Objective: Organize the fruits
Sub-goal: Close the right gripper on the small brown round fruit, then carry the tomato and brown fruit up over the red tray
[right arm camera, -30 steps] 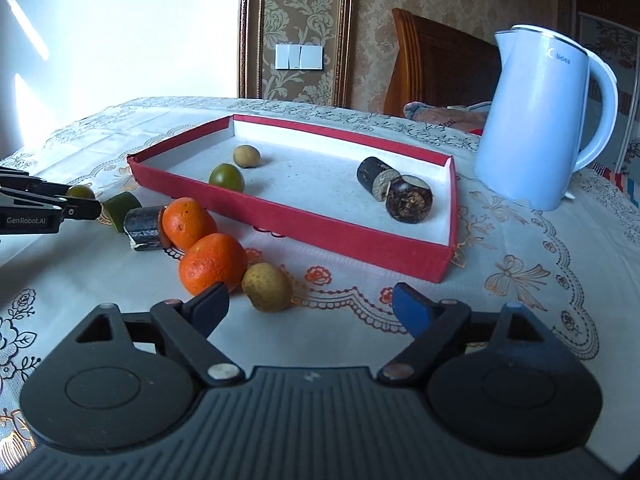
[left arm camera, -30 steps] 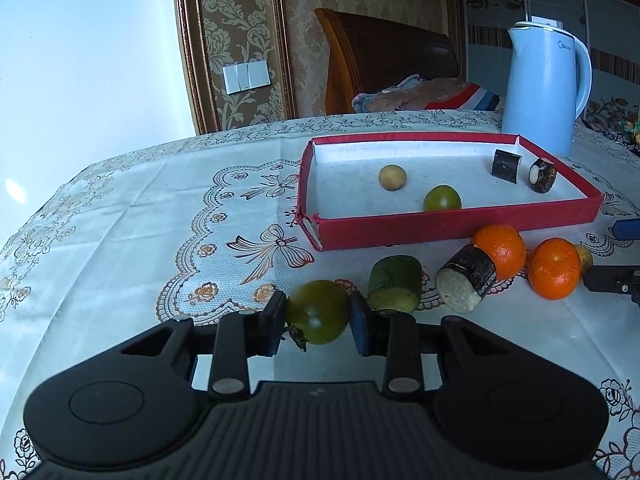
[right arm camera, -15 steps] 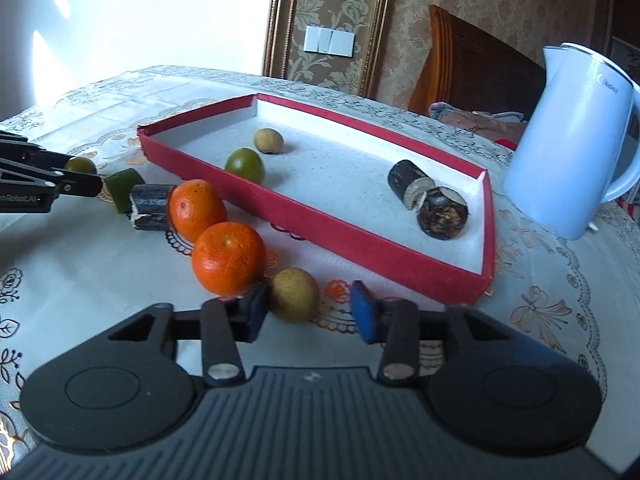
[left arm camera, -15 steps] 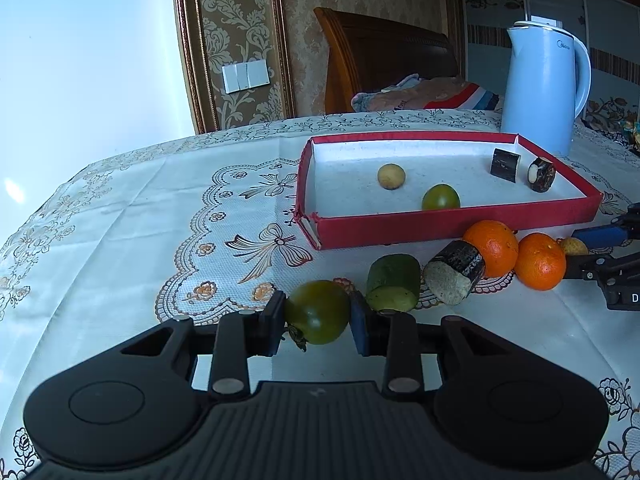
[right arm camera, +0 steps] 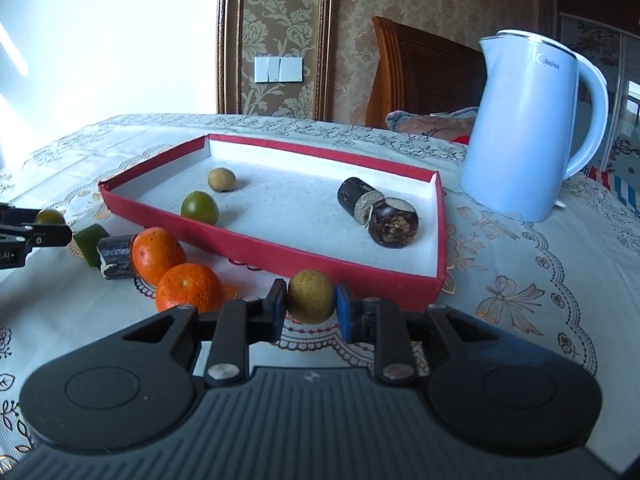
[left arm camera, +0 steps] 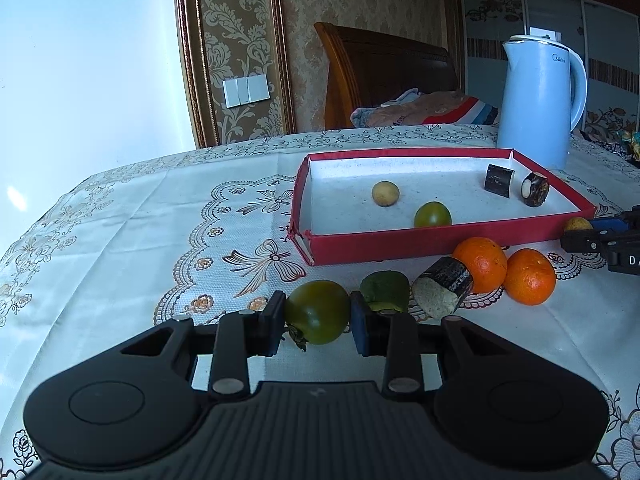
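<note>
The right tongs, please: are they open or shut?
Shut: the right tongs have just closed, pads pressing both sides of the small yellow fruit.

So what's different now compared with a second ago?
The right gripper has just closed its jaws on the small yellow fruit beside the red tray. The left gripper stays clamped on the green fruit. Everything else lies as before.

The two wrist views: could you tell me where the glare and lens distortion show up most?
Left wrist view: the wall at upper left is blown out white; the tray rim bows from fisheye. Right wrist view: the same wall is overexposed, and the kettle leans.
</note>
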A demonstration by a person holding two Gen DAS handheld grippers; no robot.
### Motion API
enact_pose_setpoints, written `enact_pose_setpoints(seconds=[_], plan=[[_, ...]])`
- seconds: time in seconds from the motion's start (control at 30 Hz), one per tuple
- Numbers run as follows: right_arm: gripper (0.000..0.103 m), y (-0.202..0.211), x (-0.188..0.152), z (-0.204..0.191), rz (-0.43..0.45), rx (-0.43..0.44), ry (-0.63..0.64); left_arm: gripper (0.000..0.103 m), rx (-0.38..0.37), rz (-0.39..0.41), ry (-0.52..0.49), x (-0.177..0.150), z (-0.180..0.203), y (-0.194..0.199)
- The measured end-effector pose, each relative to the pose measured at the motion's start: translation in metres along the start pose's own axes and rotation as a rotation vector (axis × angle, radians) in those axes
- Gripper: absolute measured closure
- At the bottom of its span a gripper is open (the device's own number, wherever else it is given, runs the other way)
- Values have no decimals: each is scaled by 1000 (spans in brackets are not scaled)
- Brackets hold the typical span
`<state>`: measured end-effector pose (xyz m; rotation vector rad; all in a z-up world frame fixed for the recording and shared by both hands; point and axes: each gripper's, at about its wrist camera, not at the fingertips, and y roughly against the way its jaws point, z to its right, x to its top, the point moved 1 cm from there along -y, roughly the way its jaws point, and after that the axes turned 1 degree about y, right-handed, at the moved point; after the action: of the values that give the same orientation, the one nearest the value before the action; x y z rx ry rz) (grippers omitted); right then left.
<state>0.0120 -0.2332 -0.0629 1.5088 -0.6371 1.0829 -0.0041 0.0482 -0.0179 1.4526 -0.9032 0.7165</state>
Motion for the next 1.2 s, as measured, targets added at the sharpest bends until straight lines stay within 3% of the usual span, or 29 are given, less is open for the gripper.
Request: enact_pose_setpoints(seconds=[0.53, 0.87, 1.2], plan=[[79, 3, 2, 12, 48, -71, -75, 70, -34, 14, 28, 20, 26, 1], [79, 0, 4, 23, 42, -95, -141, 70, -95, 8, 32, 48, 60, -19], [79, -9, 14, 27, 37, -117, -164, 70, -104, 9, 35, 69, 85, -43]])
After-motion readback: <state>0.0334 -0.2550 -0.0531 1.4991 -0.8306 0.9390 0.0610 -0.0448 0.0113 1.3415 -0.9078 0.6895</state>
